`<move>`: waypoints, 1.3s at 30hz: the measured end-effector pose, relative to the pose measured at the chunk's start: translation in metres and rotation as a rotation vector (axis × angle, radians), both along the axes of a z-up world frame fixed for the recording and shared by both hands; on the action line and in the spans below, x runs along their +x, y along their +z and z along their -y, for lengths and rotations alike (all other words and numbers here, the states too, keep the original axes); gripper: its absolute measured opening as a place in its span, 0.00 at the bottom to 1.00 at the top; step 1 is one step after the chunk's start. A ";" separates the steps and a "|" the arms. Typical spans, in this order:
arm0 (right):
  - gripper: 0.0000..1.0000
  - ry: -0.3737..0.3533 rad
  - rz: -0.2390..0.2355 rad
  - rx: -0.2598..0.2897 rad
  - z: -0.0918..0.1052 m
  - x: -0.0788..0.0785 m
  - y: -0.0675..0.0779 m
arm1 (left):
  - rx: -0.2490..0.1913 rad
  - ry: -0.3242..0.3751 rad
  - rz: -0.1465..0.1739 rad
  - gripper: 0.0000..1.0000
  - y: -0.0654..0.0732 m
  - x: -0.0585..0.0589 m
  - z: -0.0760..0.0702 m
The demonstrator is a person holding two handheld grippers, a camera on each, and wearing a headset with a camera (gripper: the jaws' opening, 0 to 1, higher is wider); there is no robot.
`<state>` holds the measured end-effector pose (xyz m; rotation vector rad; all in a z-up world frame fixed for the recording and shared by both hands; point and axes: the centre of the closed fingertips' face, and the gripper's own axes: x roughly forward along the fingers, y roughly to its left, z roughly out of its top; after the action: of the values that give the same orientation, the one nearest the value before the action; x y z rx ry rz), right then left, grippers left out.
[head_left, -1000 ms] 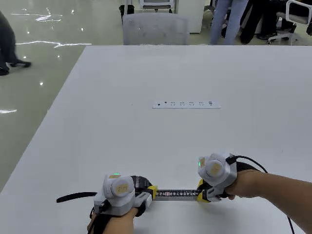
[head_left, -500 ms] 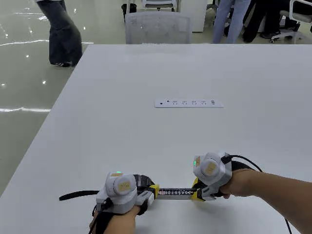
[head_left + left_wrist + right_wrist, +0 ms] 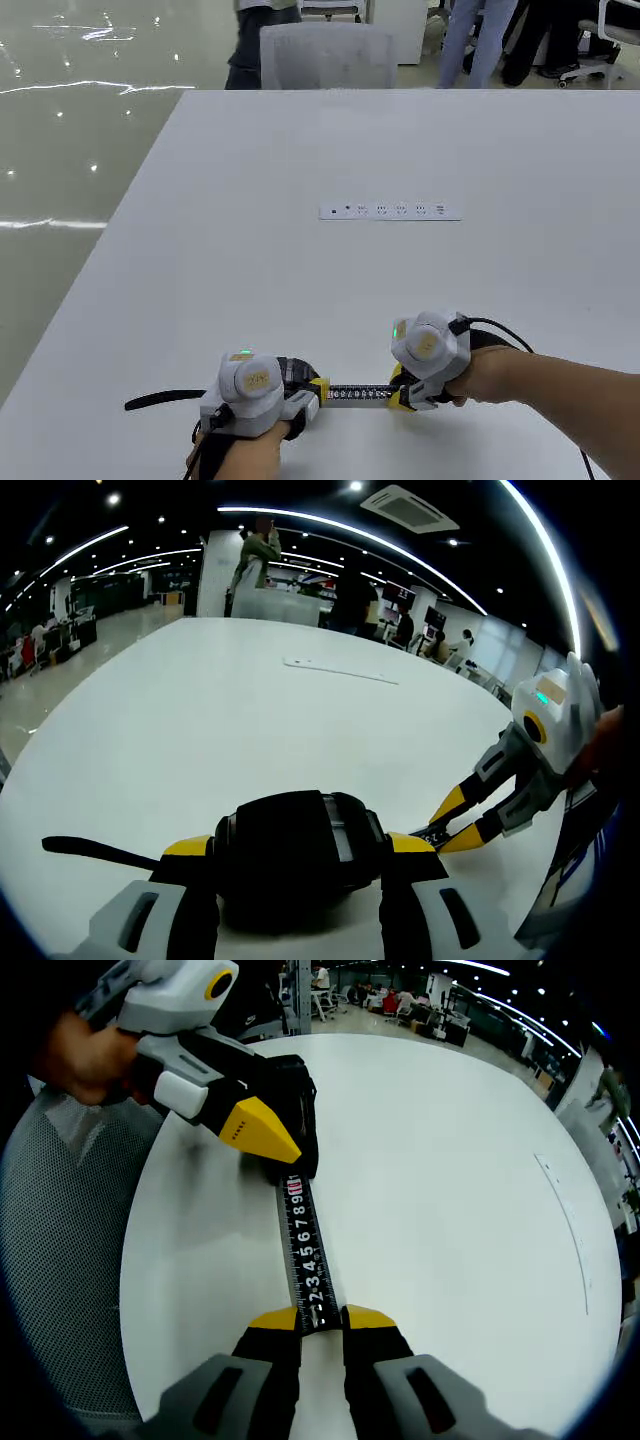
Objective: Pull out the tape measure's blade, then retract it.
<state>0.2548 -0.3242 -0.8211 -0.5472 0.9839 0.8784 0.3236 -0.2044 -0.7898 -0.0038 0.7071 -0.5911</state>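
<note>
Right gripper view: right claw (image 3: 320,1318) pinches flat numbered blade (image 3: 303,1245).

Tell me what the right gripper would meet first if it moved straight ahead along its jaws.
Most likely the case, held in the left gripper. The right gripper, shut on the blade, points along the blade toward the case, and nothing lies between them.

White desk (image 3: 250,250); power strip (image 3: 390,212) well beyond the fingers (image 3: 272,1318); grey chair (image 3: 325,55) at far edge; people (image 3: 470,25) standing behind it.
</note>
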 end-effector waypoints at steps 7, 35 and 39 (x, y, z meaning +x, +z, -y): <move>0.14 0.006 -0.001 0.000 -0.003 -0.001 0.000 | -0.002 0.000 -0.002 0.62 0.000 -0.001 0.000; 0.14 -0.014 -0.002 0.075 -0.032 0.011 0.000 | -0.007 -0.023 -0.010 0.61 -0.001 -0.001 -0.001; 0.14 -0.024 0.002 0.092 -0.035 0.011 0.000 | -0.008 -0.028 -0.012 0.61 -0.001 -0.001 -0.001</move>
<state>0.2660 -0.2892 -0.8208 -0.4570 0.9411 0.8971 0.3222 -0.2037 -0.7904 -0.0047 0.7178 -0.6210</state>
